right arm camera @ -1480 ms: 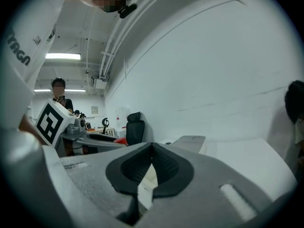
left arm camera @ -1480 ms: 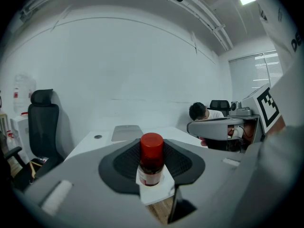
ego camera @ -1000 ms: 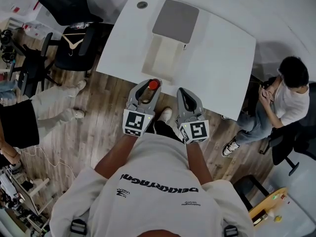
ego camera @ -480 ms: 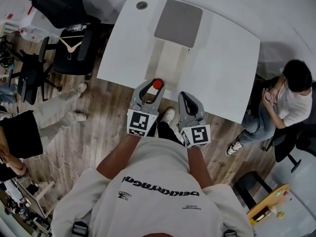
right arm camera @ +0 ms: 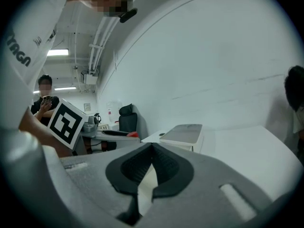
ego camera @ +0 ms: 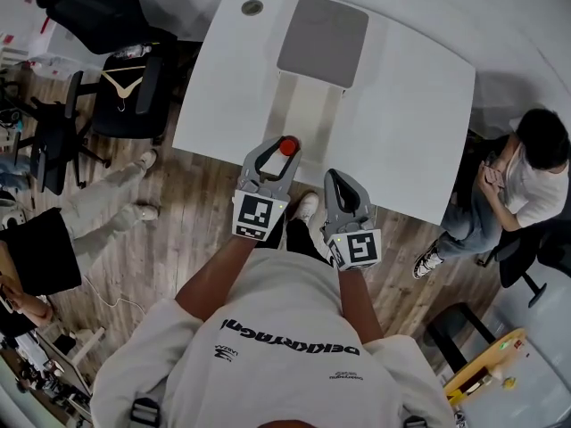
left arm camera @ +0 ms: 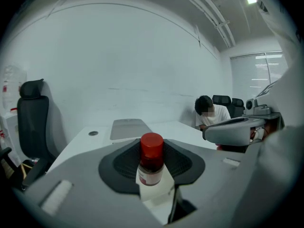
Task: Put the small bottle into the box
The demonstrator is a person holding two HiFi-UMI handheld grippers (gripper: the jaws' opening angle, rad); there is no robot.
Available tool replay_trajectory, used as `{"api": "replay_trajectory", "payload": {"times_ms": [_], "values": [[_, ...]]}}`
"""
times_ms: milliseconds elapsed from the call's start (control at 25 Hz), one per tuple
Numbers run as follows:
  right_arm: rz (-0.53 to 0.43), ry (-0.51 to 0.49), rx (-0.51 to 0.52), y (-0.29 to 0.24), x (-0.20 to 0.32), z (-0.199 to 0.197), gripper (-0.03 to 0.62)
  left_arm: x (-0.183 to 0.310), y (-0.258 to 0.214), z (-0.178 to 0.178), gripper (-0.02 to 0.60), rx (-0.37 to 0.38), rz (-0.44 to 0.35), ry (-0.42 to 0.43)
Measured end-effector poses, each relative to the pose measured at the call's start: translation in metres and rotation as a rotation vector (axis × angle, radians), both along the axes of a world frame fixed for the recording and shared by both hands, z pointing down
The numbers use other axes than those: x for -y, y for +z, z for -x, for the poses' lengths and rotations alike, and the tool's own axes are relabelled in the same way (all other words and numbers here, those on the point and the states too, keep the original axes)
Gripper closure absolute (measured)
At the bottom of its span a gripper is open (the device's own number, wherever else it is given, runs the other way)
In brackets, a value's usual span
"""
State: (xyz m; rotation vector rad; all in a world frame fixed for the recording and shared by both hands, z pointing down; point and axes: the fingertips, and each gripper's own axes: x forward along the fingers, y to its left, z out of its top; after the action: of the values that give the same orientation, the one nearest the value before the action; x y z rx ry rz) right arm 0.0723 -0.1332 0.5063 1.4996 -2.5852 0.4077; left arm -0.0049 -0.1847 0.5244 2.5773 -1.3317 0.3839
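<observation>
The near edge of the white table runs slantwise just ahead of both grippers, and the bare tabletop to the right of the box is wide and free. The left gripper reaches over that near edge. Its jaws stand fairly wide and are clamped on the small bottle, which sits upright between the pads, red cap up, above the table edge just short of the box's near end. The right gripper hangs just right of it, short of the table edge over the wooden floor, with its jaws closed together at the tips and nothing between them. The box lies open lengthwise toward the far side, its grey lid laid back at the far end, and a round grommet sits in the far left corner of the tabletop. Off the table's left side stand a black office chair and a person's pale trouser legs. A seated person is close to the right edge. Nothing lies on the tabletop between the bottle and the box.
</observation>
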Motion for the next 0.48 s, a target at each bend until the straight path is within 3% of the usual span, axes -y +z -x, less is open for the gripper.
{"api": "replay_trajectory", "payload": {"times_ms": [480], "values": [[0.029, 0.009, -0.005, 0.015, 0.009, 0.003, 0.595, 0.026, 0.016, -0.006, 0.437, 0.002, 0.011, 0.021]]}}
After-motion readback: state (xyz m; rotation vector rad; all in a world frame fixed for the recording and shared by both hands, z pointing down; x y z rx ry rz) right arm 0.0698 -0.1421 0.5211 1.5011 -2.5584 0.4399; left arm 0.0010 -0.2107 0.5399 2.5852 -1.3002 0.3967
